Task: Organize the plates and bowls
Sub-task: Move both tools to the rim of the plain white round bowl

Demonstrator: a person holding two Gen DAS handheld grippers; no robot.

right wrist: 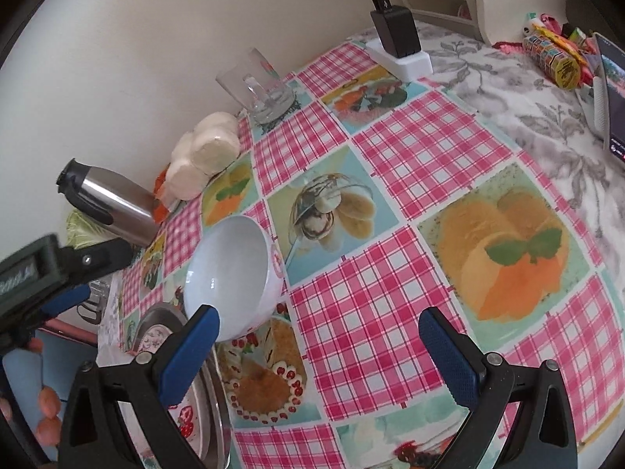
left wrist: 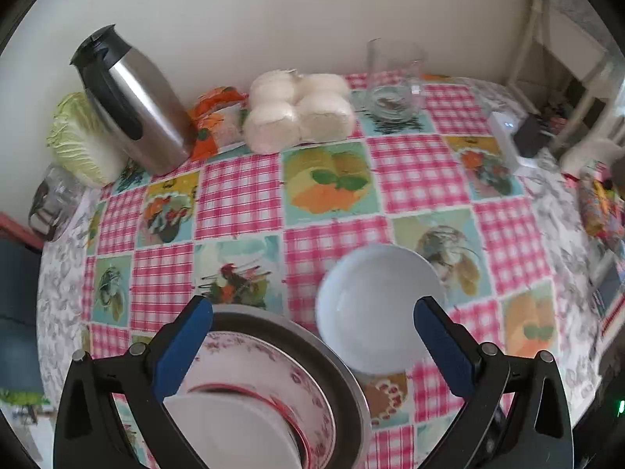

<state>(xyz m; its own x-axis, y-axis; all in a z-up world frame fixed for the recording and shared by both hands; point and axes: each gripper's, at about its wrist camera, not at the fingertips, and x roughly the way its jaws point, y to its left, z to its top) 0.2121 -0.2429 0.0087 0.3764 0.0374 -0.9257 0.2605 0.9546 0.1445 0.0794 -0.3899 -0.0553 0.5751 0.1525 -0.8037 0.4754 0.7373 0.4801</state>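
A white bowl (left wrist: 375, 305) stands on the checked tablecloth, just right of a stack: a steel plate (left wrist: 336, 355) under a floral plate (left wrist: 273, 375) with a white dish (left wrist: 234, 430) on top. My left gripper (left wrist: 312, 336) is open above the stack and the bowl, holding nothing. In the right wrist view the bowl (right wrist: 230, 269) sits beside the steel plate (right wrist: 218, 410), which carries the floral plate (right wrist: 187, 418). My right gripper (right wrist: 318, 351) is open and empty, its left finger close to the bowl's near rim. The left gripper (right wrist: 66, 273) shows at the far left.
A steel thermos (left wrist: 133, 105), cabbage (left wrist: 78, 136), wrapped white buns (left wrist: 300, 113) and a glass mug (left wrist: 394, 82) line the back wall. A white charger block (right wrist: 398, 51) sits at the back right. Snack packets (right wrist: 554, 54) and a phone (right wrist: 613, 97) lie right.
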